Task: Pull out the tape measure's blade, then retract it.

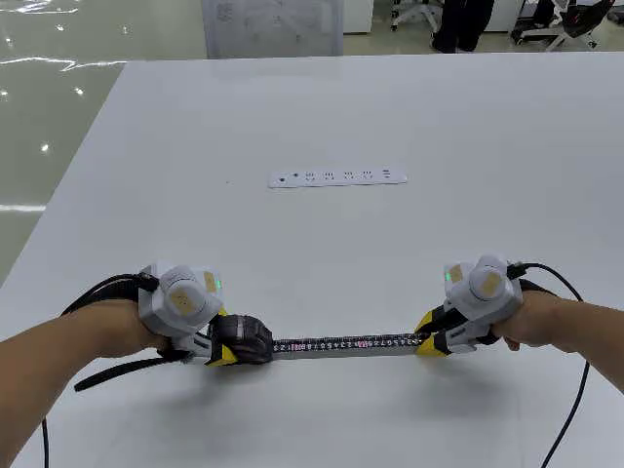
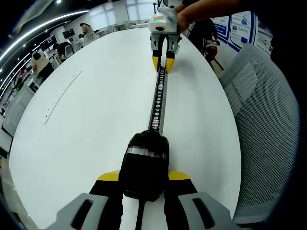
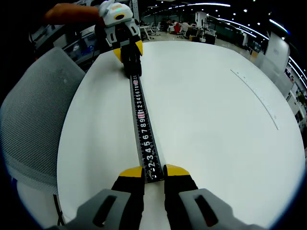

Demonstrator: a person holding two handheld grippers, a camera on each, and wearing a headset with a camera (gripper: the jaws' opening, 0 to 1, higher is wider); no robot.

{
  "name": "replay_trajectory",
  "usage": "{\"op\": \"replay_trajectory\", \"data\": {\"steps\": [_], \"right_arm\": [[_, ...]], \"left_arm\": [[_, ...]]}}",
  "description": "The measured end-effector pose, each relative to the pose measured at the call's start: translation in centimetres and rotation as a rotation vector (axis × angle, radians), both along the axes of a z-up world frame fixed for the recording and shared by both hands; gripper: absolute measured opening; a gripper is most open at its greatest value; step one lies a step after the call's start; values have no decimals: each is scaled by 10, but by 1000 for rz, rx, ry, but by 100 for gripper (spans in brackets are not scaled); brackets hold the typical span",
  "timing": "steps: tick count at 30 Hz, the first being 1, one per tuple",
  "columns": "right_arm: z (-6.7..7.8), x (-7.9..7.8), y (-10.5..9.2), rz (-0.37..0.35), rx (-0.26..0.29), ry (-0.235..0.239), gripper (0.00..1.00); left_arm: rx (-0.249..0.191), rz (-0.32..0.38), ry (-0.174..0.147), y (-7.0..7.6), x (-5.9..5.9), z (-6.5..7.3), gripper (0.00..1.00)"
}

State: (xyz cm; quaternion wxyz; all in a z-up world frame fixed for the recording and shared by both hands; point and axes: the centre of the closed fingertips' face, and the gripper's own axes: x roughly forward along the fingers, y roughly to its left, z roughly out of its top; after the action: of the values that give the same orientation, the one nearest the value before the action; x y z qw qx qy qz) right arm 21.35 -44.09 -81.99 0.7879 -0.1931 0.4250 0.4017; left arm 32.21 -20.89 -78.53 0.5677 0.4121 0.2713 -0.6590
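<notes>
The black tape measure case [image 1: 244, 338] rests on the white table [image 1: 322, 253] near its front edge, and my left gripper [image 1: 220, 348] is shut on it. In the left gripper view the case [image 2: 144, 165] sits between the yellow-tipped jaws of the left gripper [image 2: 144, 176]. The dark numbered blade [image 1: 346, 343] lies flat on the table, running right to my right gripper [image 1: 429, 337], which is shut on its end. In the right gripper view the blade [image 3: 142, 122] leads from the right gripper [image 3: 153, 172] to the case [image 3: 130, 58].
A white power strip [image 1: 337, 177] lies mid-table, beyond the grippers. A grey mesh chair [image 2: 268, 120] stands by the table's near edge. Black cables [image 1: 577, 385] trail from both grippers off the front edge. Bare tabletop surrounds the tape.
</notes>
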Motion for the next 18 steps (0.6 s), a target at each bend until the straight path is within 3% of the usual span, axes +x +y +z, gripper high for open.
{"op": "replay_trajectory", "data": {"steps": [18], "right_arm": [[0,0,2,6,-13,14,14]], "left_arm": [[-8,0,4,0,1,-2,29]]}}
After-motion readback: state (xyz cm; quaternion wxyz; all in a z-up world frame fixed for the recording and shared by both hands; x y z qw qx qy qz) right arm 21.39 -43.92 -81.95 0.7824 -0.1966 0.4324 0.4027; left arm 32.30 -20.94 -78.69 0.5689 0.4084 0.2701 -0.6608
